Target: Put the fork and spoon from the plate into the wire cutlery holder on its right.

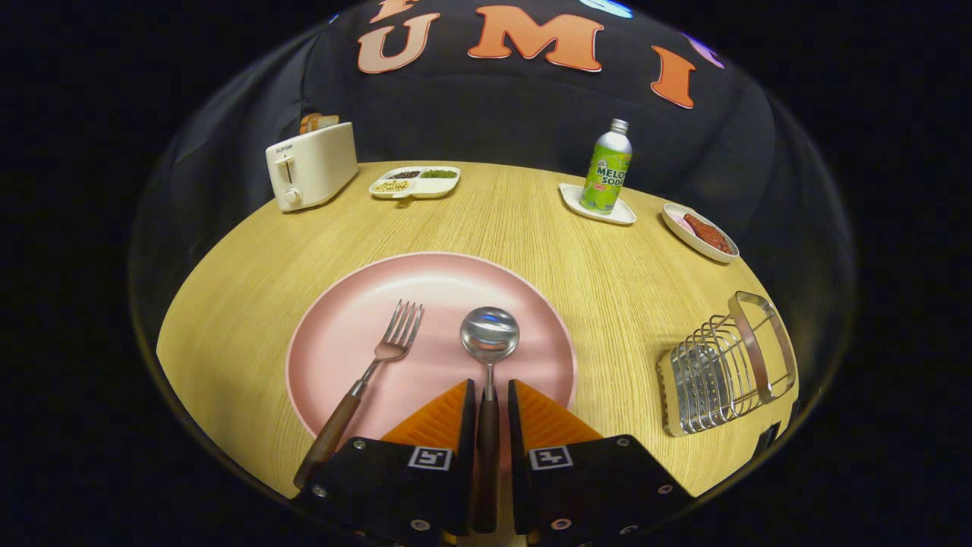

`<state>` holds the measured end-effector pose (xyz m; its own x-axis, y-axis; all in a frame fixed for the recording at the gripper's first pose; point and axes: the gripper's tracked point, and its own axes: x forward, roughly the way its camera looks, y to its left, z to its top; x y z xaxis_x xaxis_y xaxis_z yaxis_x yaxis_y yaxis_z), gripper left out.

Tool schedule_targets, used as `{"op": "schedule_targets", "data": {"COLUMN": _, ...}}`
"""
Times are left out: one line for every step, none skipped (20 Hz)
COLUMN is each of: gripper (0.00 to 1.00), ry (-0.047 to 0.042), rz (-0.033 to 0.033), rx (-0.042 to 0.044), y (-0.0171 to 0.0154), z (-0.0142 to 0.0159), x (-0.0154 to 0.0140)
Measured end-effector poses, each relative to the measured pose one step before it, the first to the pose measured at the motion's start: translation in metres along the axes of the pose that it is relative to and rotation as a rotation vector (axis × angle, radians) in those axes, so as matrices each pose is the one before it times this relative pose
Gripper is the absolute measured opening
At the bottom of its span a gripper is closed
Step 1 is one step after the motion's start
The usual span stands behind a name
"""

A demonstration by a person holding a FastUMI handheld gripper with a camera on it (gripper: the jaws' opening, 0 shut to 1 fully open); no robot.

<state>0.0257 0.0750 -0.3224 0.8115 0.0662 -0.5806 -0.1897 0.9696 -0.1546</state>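
Pink plate, silver spoon with brown handle, pale wood-grain table

We can read "SUPOR" in small print near the top of the toaster at the far side of the surface. The label on the bottle reads "MELON SODA"; its smaller print is too fine for us to read.
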Motion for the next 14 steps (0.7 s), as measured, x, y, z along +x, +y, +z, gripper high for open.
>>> {"op": "schedule_targets", "data": {"gripper": 0.18, "ry": 0.00097, "rz": -0.00074, "rx": 0.00484, "y": -0.00020, "z": 0.00011, "x": 0.00084}}
{"op": "schedule_targets", "data": {"gripper": 0.09, "ry": 0.00396, "rz": 0.00031, "rx": 0.00149, "y": -0.00037, "z": 0.00086, "x": -0.00016}}
{"op": "schedule_targets", "data": {"gripper": 0.07, "ry": 0.00180, "rz": 0.00850, "rx": 0.00083, "y": 0.00049, "z": 0.00262, "x": -0.00486}}
{"op": "schedule_targets", "data": {"gripper": 0.05, "ry": -0.00218, "rz": 0.01164, "rx": 0.00102, "y": 0.00086, "z": 0.00341, "x": -0.00394}}
{"op": "schedule_targets", "data": {"gripper": 0.05, "ry": 0.00072, "rz": 0.00909, "rx": 0.00183, "y": -0.00028, "z": 0.00419, "x": -0.00344}}
{"op": "schedule_targets", "data": {"gripper": 0.04, "ry": 0.00214, "rz": 0.01399, "rx": 0.00840, "y": 0.00064, "z": 0.00467, "x": -0.00511}}
{"op": "schedule_targets", "data": {"gripper": 0.04, "ry": 0.00196, "rz": 0.02025, "rx": 0.00989, "y": 0.00234, "z": 0.00526, "x": -0.00538}}
{"op": "schedule_targets", "data": {"gripper": 0.04, "ry": -0.00045, "rz": 0.01247, "rx": 0.00419, "y": -0.00042, "z": 0.00572, "x": -0.00531}}
{"op": "schedule_targets", "data": {"gripper": 0.04, "ry": -0.00126, "rz": 0.00544, "rx": -0.00735, "y": -0.00312, "z": 0.00493, "x": -0.00555}}
{"op": "schedule_targets", "data": {"gripper": 0.04, "ry": -0.00342, "rz": -0.00101, "rx": -0.01662, "y": -0.00489, "z": 0.00625, "x": -0.00591}}
{"op": "schedule_targets", "data": {"gripper": 0.04, "ry": 0.00123, "rz": -0.00297, "rx": -0.01262, "y": -0.00544, "z": 0.00462, "x": -0.00650}}
{"op": "schedule_targets", "data": {"gripper": 0.04, "ry": 0.00094, "rz": -0.00280, "rx": -0.00590, "y": -0.00490, "z": 0.00493, "x": -0.00551}}
{"op": "schedule_targets", "data": {"gripper": 0.04, "ry": 0.00376, "rz": 0.00103, "rx": -0.00147, "y": -0.00490, "z": 0.00358, "x": -0.00621}}
{"op": "schedule_targets", "data": {"gripper": 0.04, "ry": 0.00644, "rz": 0.00876, "rx": 0.00089, "y": -0.00414, "z": 0.00308, "x": -0.00649}}
